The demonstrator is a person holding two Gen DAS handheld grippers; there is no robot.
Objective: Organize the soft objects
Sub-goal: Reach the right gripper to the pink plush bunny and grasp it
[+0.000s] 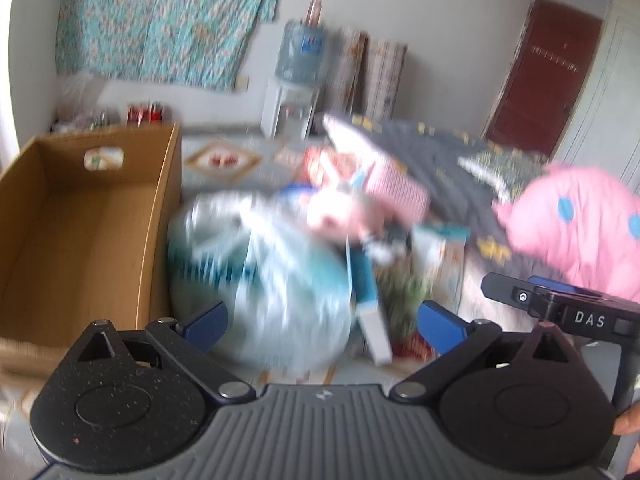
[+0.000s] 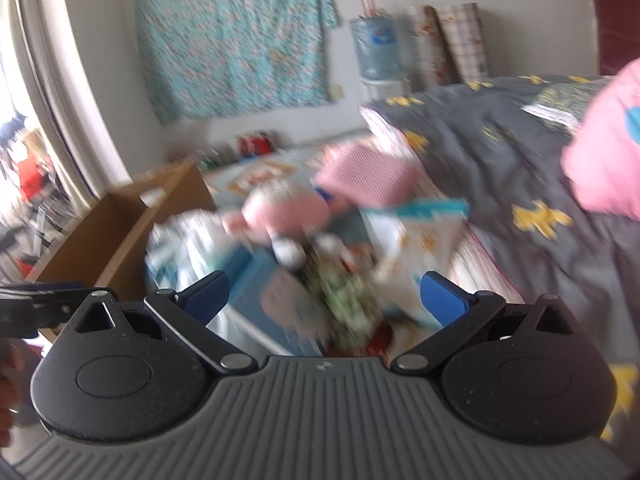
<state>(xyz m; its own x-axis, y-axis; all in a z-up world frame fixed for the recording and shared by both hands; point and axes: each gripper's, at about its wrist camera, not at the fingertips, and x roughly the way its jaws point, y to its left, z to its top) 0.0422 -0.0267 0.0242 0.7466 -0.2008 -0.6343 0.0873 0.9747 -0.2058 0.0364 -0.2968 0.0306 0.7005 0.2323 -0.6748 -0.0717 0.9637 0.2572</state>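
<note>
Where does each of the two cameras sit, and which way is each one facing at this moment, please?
Left wrist: sits on the left claw, looking forward over a blurred pile of soft things beside the cardboard box; its own open blue fingers show, the right claw at the right edge, and part of a hand.
Right wrist: sits on the right claw, looking over the same pile toward the grey bedspread; its open fingers show.
Shared: box, pile, pink plush, teal wall cloth.

"DAS" stands in white on the right claw's (image 1: 532, 300) black body (everything else blurred).
</note>
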